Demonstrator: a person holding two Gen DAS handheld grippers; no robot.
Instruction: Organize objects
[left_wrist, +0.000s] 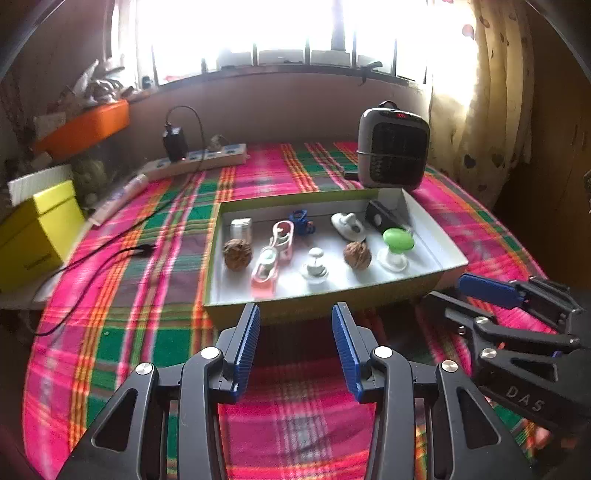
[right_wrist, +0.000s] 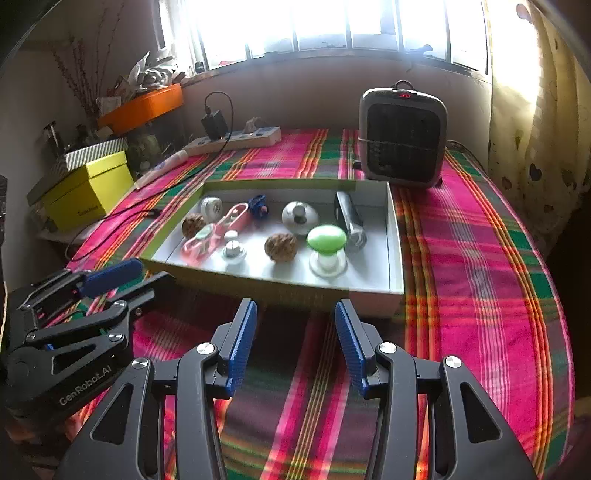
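Left wrist view shows the left gripper (left_wrist: 295, 347) with ribbed blue pads spread apart, holding nothing; the right gripper (right_wrist: 295, 343) is spread likewise. At frame centre, a shallow cardboard tray (left_wrist: 417, 288) holds two wrinkled walnuts (left_wrist: 237, 254) and a glossy green knob (left_wrist: 398, 239).

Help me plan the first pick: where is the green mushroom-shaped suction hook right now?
The green mushroom-shaped suction hook stands in the shallow box, near its right front corner, between the brown walnut and the silver-black gadget.
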